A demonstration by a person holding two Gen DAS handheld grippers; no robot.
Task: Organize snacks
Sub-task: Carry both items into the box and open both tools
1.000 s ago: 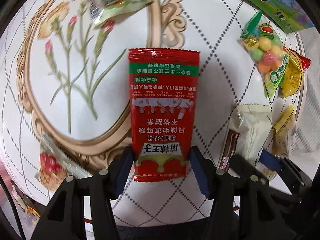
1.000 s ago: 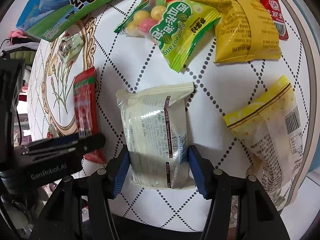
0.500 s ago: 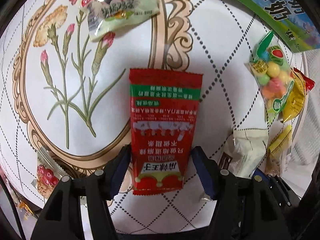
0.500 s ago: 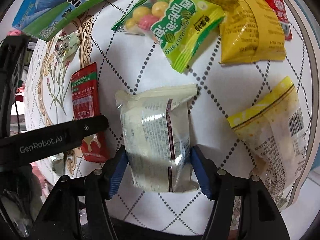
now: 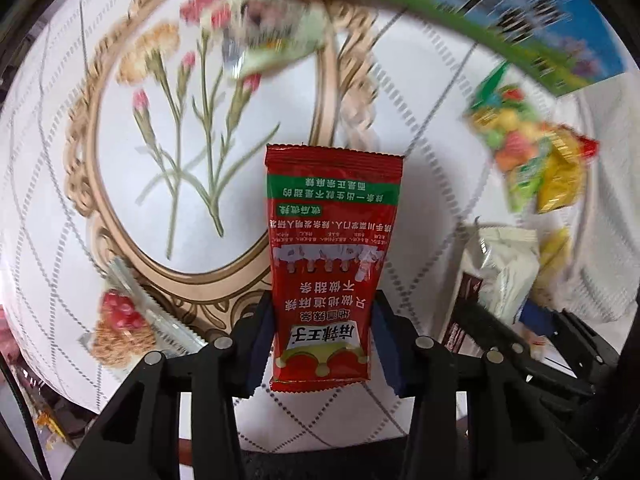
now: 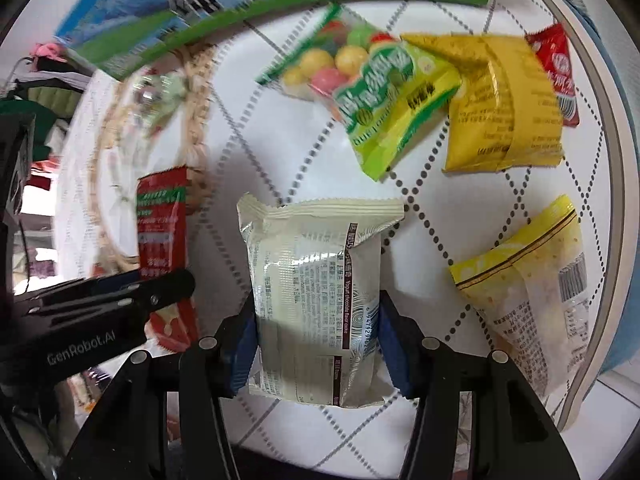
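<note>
Both tongs are gripping now: the left tongs (image 5: 322, 346) are clamping the red packet (image 5: 330, 256), the right tongs (image 6: 318, 350) are closing on the cream cookie pack (image 6: 316, 300). Everything else is lying scattered across the table (image 6: 256, 128), so sorting is barely starting.

On the table (image 6: 248, 148) the widest bare stretch runs between the red sachet (image 6: 162, 236) at frame left and the cream cookie packet (image 6: 316, 292) at centre, up toward the green candy bag (image 6: 384, 92). That bag overlaps the yellow packet (image 6: 508, 104), closing the upper right. A narrower lane lies between the cream packet and the pale yellow packet (image 6: 532, 280) at right. The left gripper (image 6: 120, 300) bars the lower left.

In the left wrist view, bare table fills the flower oval (image 5: 160, 200); a pale green packet (image 5: 276, 36) lies at its top and a berry-printed packet (image 5: 124, 324) at lower left.
</note>
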